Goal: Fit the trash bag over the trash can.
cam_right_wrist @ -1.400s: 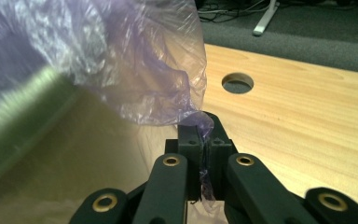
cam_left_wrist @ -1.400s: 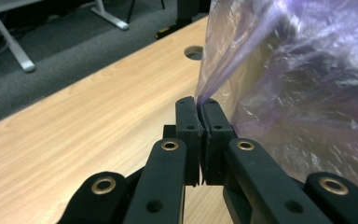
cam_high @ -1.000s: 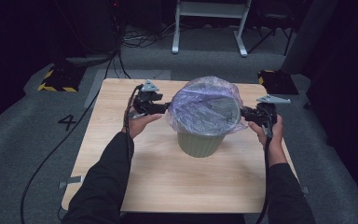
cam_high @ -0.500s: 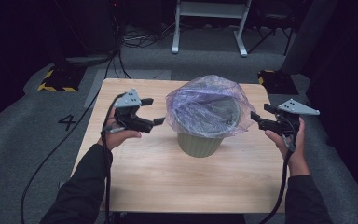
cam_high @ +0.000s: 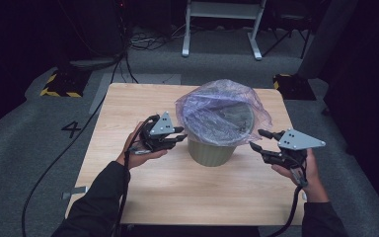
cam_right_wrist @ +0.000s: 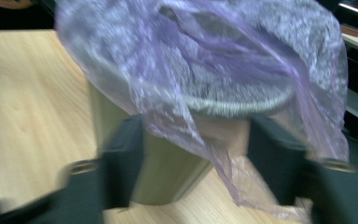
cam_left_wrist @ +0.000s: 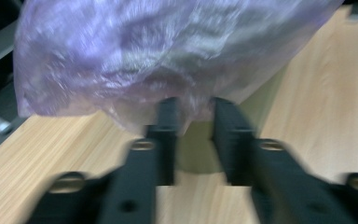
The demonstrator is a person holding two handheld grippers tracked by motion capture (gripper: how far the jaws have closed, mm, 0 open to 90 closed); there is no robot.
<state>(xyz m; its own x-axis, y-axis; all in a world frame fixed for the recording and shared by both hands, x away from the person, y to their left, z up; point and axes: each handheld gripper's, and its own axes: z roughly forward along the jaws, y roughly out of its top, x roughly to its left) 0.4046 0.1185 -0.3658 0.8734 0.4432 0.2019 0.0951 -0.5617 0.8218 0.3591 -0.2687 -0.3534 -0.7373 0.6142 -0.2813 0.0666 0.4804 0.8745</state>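
Grey carpet (cam_high: 39, 128) spreads all round the bin, with a white number four marked on it to the bin's left and a yellow-and-black striped block (cam_high: 59, 85) farther left and back. Behind the bin stands a white metal frame (cam_high: 222, 24) amid loose cables. Pale wooden table (cam_high: 128, 103) carries the bin just right of its middle. Olive-green bin (cam_high: 212, 150) stands upright, ribbed on its side, its mouth draped in a thin crinkled purple bag (cam_high: 222, 106) that hangs loosely over the rim. Left gripper (cam_high: 180, 137) sits just left of the bin, jaws parted by a narrow gap, pinching nothing. Right gripper (cam_high: 256, 139) sits just right of the bin, jaws spread wide, empty, near the bag's hanging edge.
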